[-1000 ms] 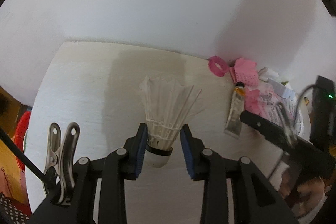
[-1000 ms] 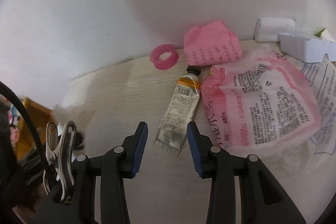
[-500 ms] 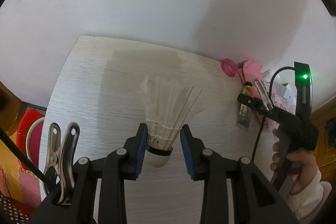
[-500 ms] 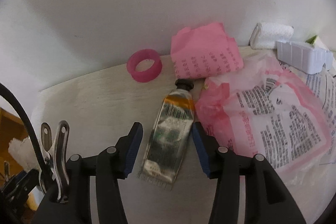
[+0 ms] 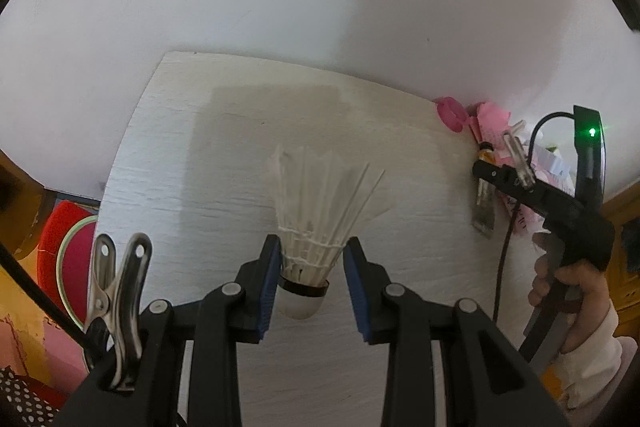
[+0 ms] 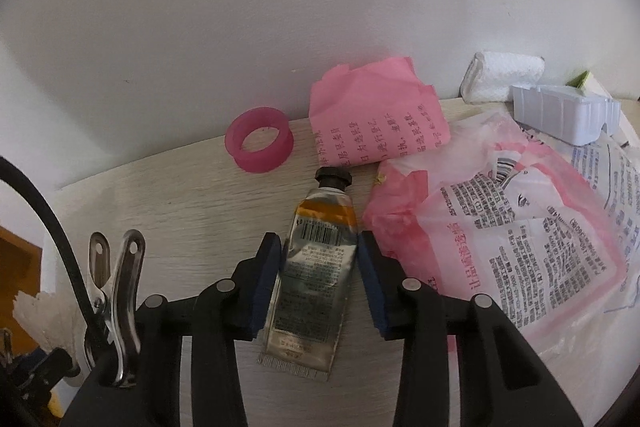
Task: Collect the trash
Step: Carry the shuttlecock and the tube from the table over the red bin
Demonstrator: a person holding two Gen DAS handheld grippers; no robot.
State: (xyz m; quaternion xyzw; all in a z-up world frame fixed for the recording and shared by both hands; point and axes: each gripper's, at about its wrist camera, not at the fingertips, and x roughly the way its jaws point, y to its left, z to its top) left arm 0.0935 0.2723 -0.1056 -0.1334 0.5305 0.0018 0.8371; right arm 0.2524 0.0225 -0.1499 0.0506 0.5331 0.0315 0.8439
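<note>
A white feather shuttlecock (image 5: 320,195) is off the table in my left gripper (image 5: 313,241), which is shut on its cork base and lower feathers. A flattened metal tube (image 6: 316,267) with a black cap and a barcode lies on the pale wooden table (image 6: 180,211). My right gripper (image 6: 319,237) straddles the tube, one blue pad beside each long edge, and its jaws are closing without squeezing it. In the left wrist view the right gripper (image 5: 486,173) points down at the tube (image 5: 484,215), held by a person's hand (image 5: 572,287).
A pink ring (image 6: 259,146), a pink printed paper (image 6: 376,119) and a pink plastic bag (image 6: 500,227) crowd the tube's far and right sides. A white foam roll (image 6: 504,75) and a white box (image 6: 564,115) sit by the wall. A red bin (image 5: 60,259) stands below the table's left edge.
My right gripper came forward and down until the tube lay between its pads; its jaws widened, then narrowed. My left gripper kept its hold on the shuttlecock and drifted slightly.
</note>
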